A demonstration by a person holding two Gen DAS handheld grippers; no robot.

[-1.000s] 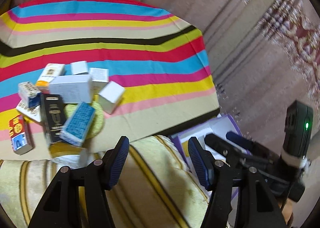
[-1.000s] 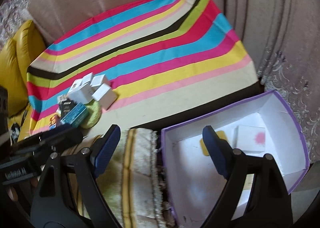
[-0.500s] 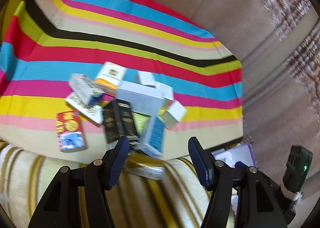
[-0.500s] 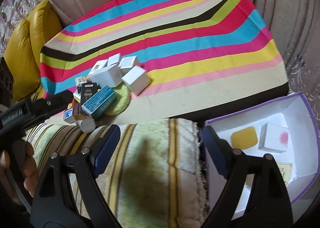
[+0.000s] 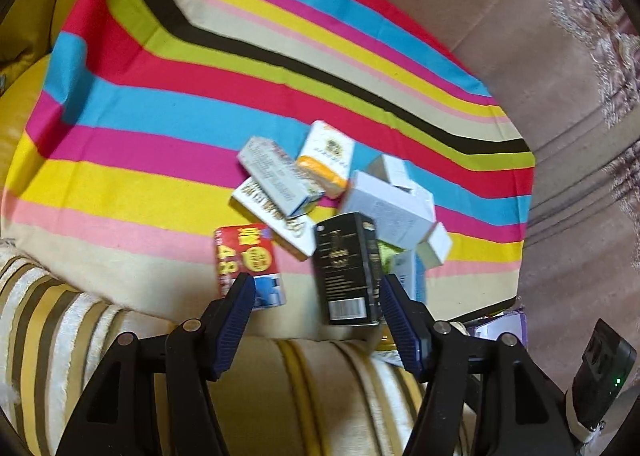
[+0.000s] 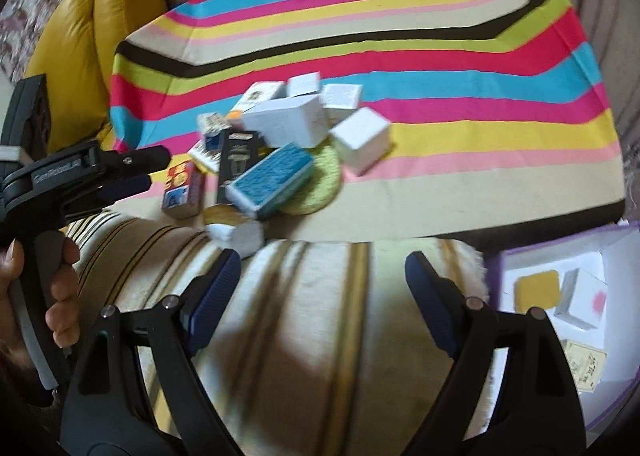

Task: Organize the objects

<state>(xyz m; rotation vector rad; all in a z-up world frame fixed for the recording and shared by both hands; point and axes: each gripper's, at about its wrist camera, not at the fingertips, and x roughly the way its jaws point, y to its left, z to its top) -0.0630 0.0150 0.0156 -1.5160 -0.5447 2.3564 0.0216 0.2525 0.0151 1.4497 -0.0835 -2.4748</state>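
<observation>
A heap of small boxes (image 6: pixel 288 135) lies on the striped cloth (image 6: pixel 440 35), at its near edge. Within the heap, the black box (image 5: pixel 347 268) sits beside the red box (image 5: pixel 248 260) and under the white boxes. The left gripper (image 5: pixel 316 320) hangs over the black box, jaws apart and just widening, gripping nothing. Right of the heap, the right gripper (image 6: pixel 324 296) stands spread and empty above the striped cushion (image 6: pixel 320 336). Farther right sits the purple-edged box (image 6: pixel 616 336).
</observation>
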